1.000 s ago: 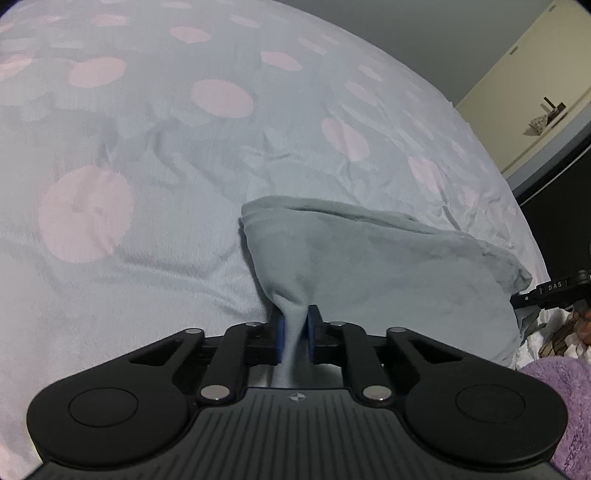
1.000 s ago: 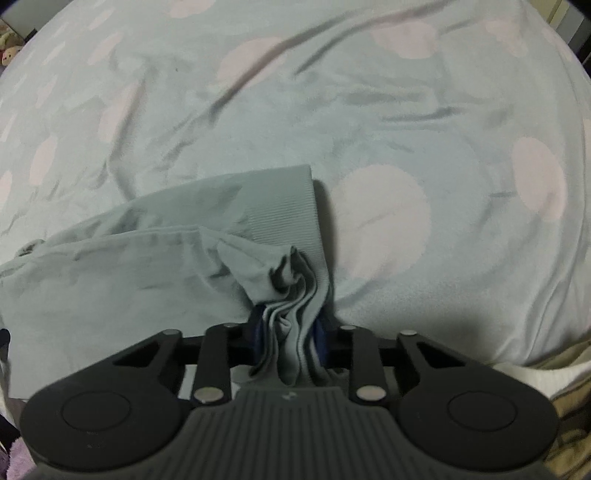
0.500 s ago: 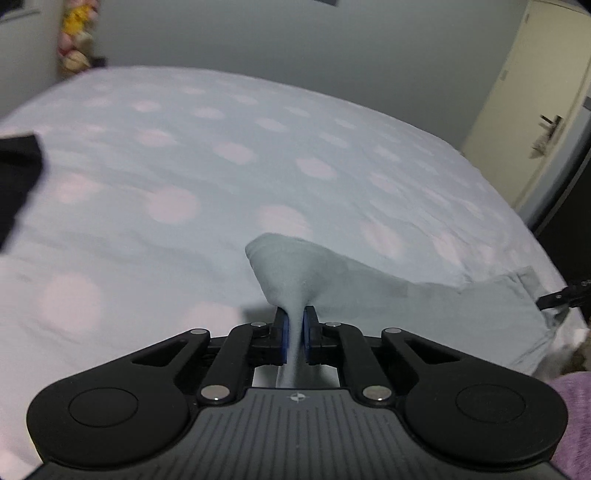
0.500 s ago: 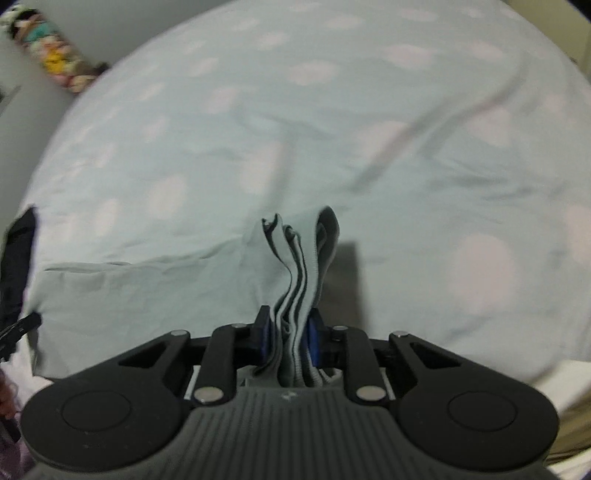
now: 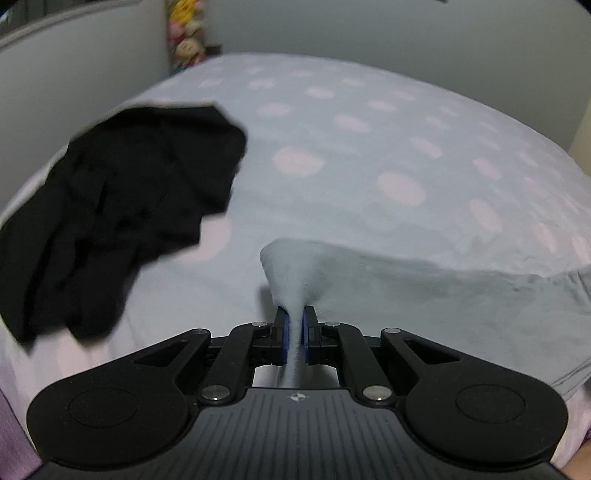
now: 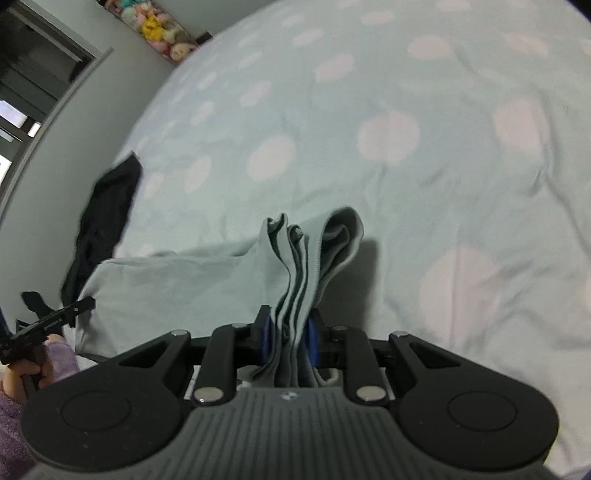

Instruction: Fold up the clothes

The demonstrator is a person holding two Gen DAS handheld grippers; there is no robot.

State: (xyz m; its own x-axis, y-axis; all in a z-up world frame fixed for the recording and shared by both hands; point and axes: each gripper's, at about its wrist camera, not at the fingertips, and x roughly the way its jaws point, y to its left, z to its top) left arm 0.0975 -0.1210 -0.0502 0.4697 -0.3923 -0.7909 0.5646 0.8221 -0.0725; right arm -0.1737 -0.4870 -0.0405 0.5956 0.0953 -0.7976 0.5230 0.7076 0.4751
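Both claws are closed on our grey garment (image 5: 424,295): left gripper (image 5: 294,339) on a thin corner, right gripper (image 6: 288,339) on bunched layers. Since a second ago we swung it toward the black garment (image 5: 122,206) at ten o'clock, probably to lay it flat on the bed (image 5: 369,147).

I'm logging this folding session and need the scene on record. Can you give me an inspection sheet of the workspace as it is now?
Surface: bedsheet, pale with pink dots, lightly wrinkled.
Job's things: grey-green garment, stretched between both claws; a bunched ribbed edge sits in the right one.
Clutter: black garment, crumpled on the sheet, apart from the grey-green one.
Grippers: left claw shut on a thin pinch of the garment; right claw shut on several gathered layers.
Cables: nothing seen.
Surroundings: grey wall; plush toys beyond the bed; purple sleeve at the left hand.
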